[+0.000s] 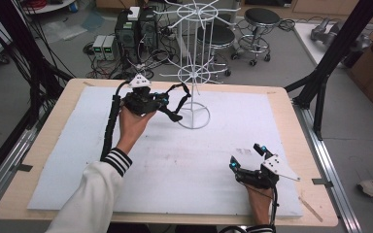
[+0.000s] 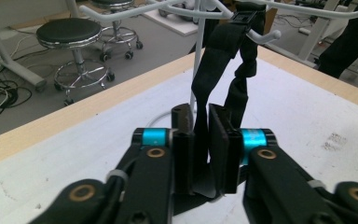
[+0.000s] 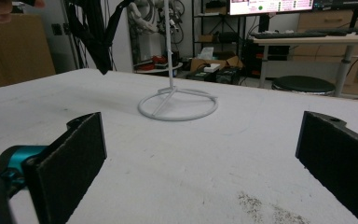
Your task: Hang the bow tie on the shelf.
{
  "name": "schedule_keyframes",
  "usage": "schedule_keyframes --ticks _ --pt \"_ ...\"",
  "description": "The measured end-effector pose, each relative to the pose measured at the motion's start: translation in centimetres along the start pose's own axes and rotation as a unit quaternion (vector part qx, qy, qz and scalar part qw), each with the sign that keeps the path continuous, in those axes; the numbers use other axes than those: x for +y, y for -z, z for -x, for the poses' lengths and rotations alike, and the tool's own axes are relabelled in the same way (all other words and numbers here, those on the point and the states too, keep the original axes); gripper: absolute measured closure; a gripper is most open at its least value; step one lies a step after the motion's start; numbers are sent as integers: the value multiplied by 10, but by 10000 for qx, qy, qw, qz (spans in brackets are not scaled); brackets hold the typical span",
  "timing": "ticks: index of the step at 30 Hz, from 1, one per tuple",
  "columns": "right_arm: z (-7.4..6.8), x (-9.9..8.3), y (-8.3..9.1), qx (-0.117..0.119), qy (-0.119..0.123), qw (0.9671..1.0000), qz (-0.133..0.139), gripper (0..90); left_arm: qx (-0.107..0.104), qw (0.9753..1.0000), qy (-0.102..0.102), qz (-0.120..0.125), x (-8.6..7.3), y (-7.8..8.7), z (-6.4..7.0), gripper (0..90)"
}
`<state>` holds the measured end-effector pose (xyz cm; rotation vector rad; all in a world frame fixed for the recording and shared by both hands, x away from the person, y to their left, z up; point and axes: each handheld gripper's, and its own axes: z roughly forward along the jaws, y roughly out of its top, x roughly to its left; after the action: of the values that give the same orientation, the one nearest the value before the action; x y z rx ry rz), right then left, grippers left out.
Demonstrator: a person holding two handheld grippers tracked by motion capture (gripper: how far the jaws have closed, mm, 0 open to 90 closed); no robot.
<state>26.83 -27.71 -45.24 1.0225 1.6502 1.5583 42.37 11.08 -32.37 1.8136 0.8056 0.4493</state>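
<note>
Black strap [image 2: 216, 60] is hanging from a hook on the white wire rack [image 1: 194, 73]; my left claw [image 2: 200, 149] is pinching its lower end, while my right claw [image 1: 245, 156] is resting wide open, empty, on the table [image 1: 175, 160].

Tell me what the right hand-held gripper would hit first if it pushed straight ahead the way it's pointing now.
Most likely the ring base of the white wire rack. The right hand-held gripper is open and low over the white mat, and nothing lies between it and that ring, though depth is hard to judge.

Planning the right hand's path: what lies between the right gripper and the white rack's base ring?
Nothing: the right gripper view shows bare white mat between the open right gripper and base ring.
</note>
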Motion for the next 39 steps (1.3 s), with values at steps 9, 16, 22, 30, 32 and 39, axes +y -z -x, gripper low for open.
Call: schedule_keyframes --ticks 9,16,22,30,32,39 --pt "0 0 0 9 43 10000 11 6 92 10000 4 23 -3 5 -1 301" --pt "-1 0 1 17 39 10000 48 6 138 9988 -324 326 -11 23 0 195" --pt "0 -1 1 23 43 10000 57 6 27 9968 -332 725 -29 56 0 154" --pt "0 0 1 15 69 10000 51 6 -124 9928 -422 1113 -68 113 -13 144" --pt "-1 0 1 11 84 10000 41 6 -129 9926 -410 1139 -75 120 -17 144" --pt "-1 0 1 -6 80 10000 42 6 -55 9917 -385 1224 -134 163 -38 144"
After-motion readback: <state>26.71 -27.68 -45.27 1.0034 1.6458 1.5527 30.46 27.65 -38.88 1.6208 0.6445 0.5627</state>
